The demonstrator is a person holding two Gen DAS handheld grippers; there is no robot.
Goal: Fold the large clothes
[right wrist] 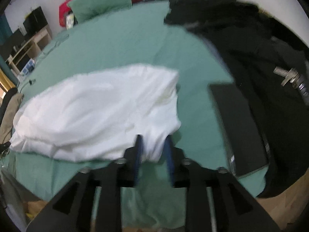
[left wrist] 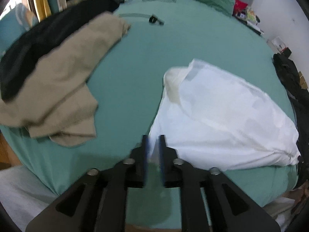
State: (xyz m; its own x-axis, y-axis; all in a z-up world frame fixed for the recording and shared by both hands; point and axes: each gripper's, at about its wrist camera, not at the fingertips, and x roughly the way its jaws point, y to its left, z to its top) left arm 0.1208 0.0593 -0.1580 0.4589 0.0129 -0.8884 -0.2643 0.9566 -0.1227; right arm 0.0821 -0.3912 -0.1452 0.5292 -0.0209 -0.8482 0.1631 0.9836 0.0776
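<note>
A white garment (left wrist: 222,116) lies bunched and partly folded on the green bed sheet (left wrist: 135,67); it also shows in the right wrist view (right wrist: 96,112). My left gripper (left wrist: 154,139) is at the garment's near left corner, its jaws a narrow gap apart with a thin white edge of cloth between them. My right gripper (right wrist: 153,141) is at the garment's near right corner, its jaws open wider, with a fold of the white cloth between the fingers.
A beige garment (left wrist: 63,81) and a black one (left wrist: 38,44) lie piled at the bed's left. Black clothes (right wrist: 251,48) and a dark flat slab (right wrist: 239,127) lie at the bed's right. A green pillow (right wrist: 102,2) is at the head. Cables (left wrist: 150,19) lie on the sheet.
</note>
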